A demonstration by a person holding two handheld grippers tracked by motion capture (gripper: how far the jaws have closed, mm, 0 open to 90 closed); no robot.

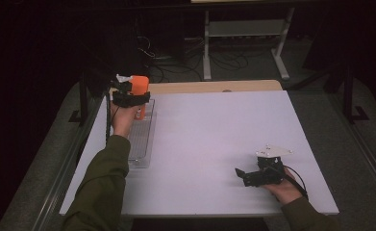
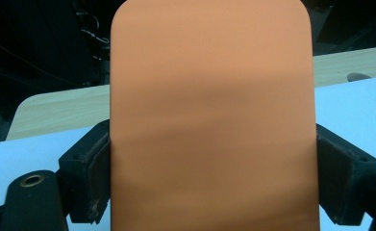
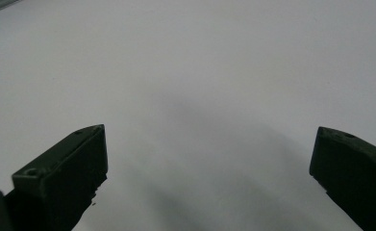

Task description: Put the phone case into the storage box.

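High view: the left gripper (image 1: 130, 96) is raised above the far end of a clear plastic tray (image 1: 142, 144) at the left edge of the white table (image 1: 214, 139), and an orange block (image 1: 139, 85) stands upright between its jaws. The right gripper (image 1: 245, 175) rests low over the near right part of the table, well apart from the tray, with its jaws spread and nothing between them. Left gripper view: the orange block (image 2: 212, 120) sits squarely between the two black jaws, and both pads (image 2: 101, 168) press against its sides, so the grip is closed on the block. Right gripper view: the right gripper (image 3: 209, 163) points at bare table surface (image 3: 185, 72), and its jaws stand wide apart and empty.
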